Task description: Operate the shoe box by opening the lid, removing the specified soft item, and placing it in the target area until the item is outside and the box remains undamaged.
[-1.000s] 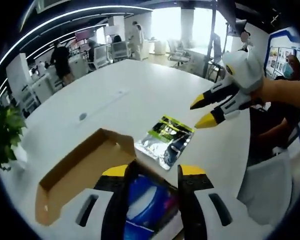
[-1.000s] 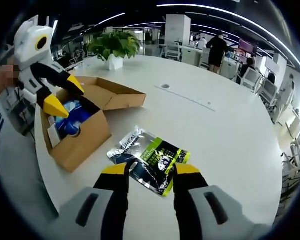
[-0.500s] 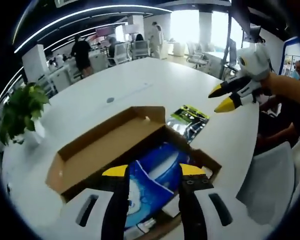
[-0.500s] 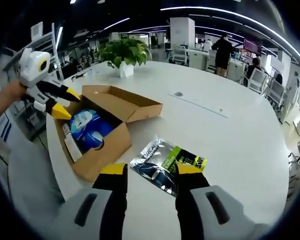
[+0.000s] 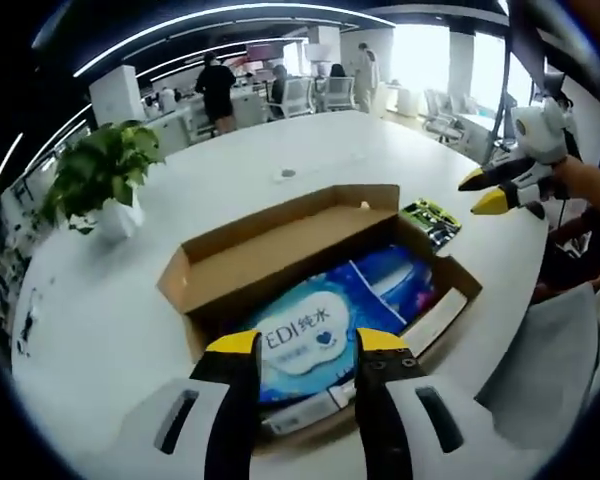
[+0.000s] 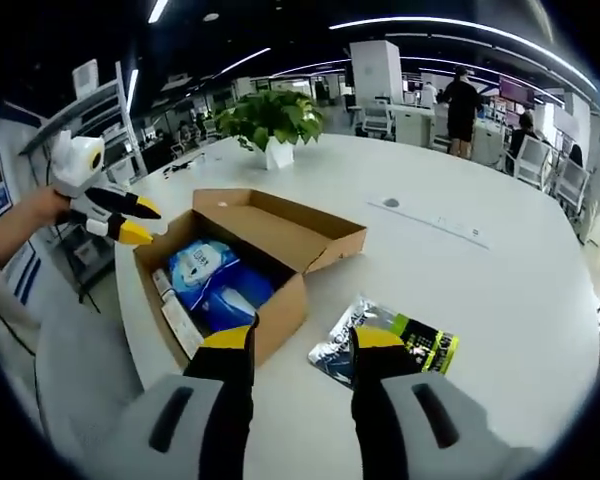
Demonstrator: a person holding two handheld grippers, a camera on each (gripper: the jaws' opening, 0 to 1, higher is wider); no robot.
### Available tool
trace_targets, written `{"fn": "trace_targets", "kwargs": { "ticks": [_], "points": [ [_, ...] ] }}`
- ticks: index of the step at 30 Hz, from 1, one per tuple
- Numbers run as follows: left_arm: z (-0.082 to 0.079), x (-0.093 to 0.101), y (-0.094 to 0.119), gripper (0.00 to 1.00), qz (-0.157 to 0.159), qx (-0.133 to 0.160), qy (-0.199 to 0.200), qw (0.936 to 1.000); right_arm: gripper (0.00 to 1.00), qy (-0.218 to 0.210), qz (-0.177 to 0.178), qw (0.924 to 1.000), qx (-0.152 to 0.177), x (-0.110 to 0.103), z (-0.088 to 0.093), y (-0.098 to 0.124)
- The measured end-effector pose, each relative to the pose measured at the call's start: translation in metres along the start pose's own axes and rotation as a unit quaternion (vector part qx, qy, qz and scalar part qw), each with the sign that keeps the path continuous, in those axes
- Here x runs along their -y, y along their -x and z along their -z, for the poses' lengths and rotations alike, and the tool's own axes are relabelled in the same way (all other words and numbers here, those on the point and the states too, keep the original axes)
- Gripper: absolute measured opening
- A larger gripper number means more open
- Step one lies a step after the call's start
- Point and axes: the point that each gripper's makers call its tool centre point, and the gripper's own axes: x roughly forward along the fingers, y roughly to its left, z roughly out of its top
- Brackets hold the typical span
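Observation:
The cardboard shoe box (image 5: 225, 262) (image 6: 280, 310) stands open on the white table, its lid folded back. Blue soft packs (image 5: 320, 325) (image 6: 215, 275) lie inside it. A silver, black and green pouch (image 5: 432, 215) (image 6: 385, 340) lies flat on the table beside the box. My left gripper (image 5: 307, 342) hangs open above the near end of the box with nothing between its jaws; it appears held by a hand at the left in the right gripper view (image 6: 138, 220). My right gripper (image 6: 304, 337) is open over the table between box and pouch; it is at the far right (image 5: 480, 190) in the left gripper view.
A potted plant (image 5: 105, 175) (image 6: 270, 120) stands on the white table (image 5: 100, 330) (image 6: 480, 270) beyond the box. A grey chair (image 5: 535, 370) sits by the table's edge. People stand among desks and chairs in the office behind.
Both grippers have pulled back from the box, so more of the box and table shows. The box, blue packs and pouch lie where they were.

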Motion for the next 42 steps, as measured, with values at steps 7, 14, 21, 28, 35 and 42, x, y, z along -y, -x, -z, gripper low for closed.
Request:
{"fn": "trace_targets", "kwargs": {
  "ticks": [7, 14, 21, 28, 35, 42],
  "points": [
    [0.021, -0.02, 0.008, 0.35, -0.022, -0.013, 0.02, 0.9995, 0.35, 0.001, -0.016, 0.9999, 0.002, -0.015, -0.006, -0.01],
    [0.038, -0.035, 0.011, 0.34, -0.042, -0.023, 0.037, 0.9982, 0.35, 0.003, -0.031, 0.9995, 0.003, -0.03, -0.01, -0.021],
    [0.061, -0.052, 0.009, 0.27, -0.078, -0.047, 0.038, 0.9951, 0.34, 0.002, -0.046, 0.9989, 0.005, -0.047, -0.012, -0.036],
    [0.078, -0.057, 0.004, 0.19, -0.083, -0.063, 0.059, 0.9929, 0.3, -0.008, -0.059, 0.9982, 0.01, -0.061, -0.013, -0.056],
    [0.087, -0.059, 0.0, 0.08, -0.082, -0.067, 0.08, 0.9911, 0.28, -0.013, -0.069, 0.9975, 0.004, -0.07, -0.012, -0.07],
    [0.091, -0.058, -0.003, 0.05, -0.082, -0.066, 0.105, 0.9889, 0.26, -0.018, -0.083, 0.9963, -0.009, -0.085, -0.004, -0.084]
  ]
}}
